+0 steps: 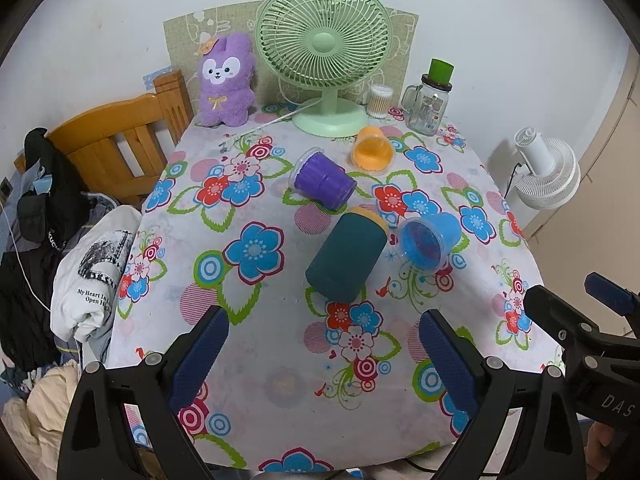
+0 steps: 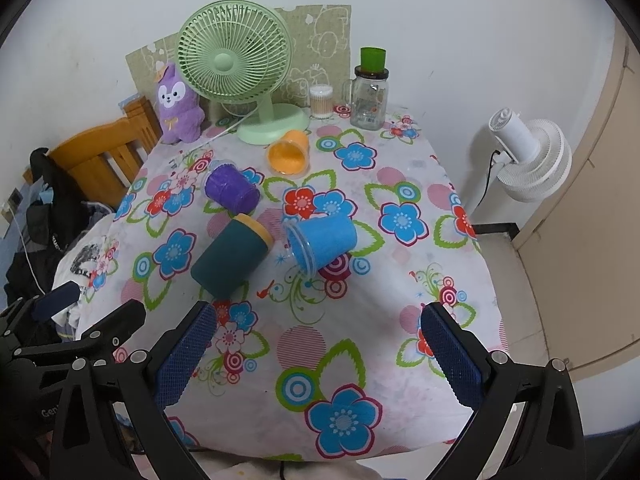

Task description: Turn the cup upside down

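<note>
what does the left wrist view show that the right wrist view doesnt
Only the left wrist view shows the white printed shirt in full beside the table and the blue cup's open mouth. Only the right wrist view shows the blue cup's outer side and the dark bar on the floor below the white fan. Both share four cups lying on their sides, the green fan, the purple plush, and open grippers holding nothing.

Matt dark teal cup [image 1: 346, 256] with smooth finish; glossy translucent plastic blue cup [image 1: 430, 240] — ribbed purple cup [image 1: 324, 180]; floral tablecloth [image 1: 260, 340] looks cloth.
</note>
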Demonstrator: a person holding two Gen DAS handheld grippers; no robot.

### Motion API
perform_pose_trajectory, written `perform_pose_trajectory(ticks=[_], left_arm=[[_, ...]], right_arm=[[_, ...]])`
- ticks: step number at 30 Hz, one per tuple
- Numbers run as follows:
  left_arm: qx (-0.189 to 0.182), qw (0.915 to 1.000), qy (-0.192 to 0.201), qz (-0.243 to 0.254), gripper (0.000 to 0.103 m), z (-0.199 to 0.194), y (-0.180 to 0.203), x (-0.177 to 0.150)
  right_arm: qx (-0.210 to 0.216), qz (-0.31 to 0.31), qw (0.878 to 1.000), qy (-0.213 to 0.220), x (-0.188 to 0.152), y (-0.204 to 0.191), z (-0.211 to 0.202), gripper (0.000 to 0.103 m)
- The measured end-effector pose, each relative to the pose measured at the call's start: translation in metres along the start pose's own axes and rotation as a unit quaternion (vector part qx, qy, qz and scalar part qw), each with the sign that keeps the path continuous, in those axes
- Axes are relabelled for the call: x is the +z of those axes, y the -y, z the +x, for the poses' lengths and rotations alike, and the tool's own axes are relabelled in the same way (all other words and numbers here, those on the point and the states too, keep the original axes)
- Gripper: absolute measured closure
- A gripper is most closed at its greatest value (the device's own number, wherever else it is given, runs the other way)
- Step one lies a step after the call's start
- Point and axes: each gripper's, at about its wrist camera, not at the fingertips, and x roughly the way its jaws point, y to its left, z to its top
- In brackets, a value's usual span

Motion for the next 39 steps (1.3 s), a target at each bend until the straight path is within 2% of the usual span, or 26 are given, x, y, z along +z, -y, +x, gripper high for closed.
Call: perform_pose_trajectory(ticks=[10,23,31,39], left_arm=[[0.0,1.0,-0.005,0.005,0.006,0.006,0.002,0.004],[-0.01,0.9993,-0.009,0.036,0.006,0.013,0.008,0.024],[-0.022,0.9965,-0.018,0.079,0.006,0.026,0.019,0.04],[-0.03,0.9869,-0.036,0.155,0.006,0.05,0.046,0.062]], right_arm=[[0.001,0.004,1.0,-0.004,0.005,0.002,0.003,0.0],[-0.007,0.017,1.0,-0.01,0.017,0.008,0.006,0.0],[-0.017,0.036,0.999,-0.02,0.025,0.014,0.014,0.0],[-0.017,0.055,0.998,-0.039,0.033,0.034,0.034,0.0]])
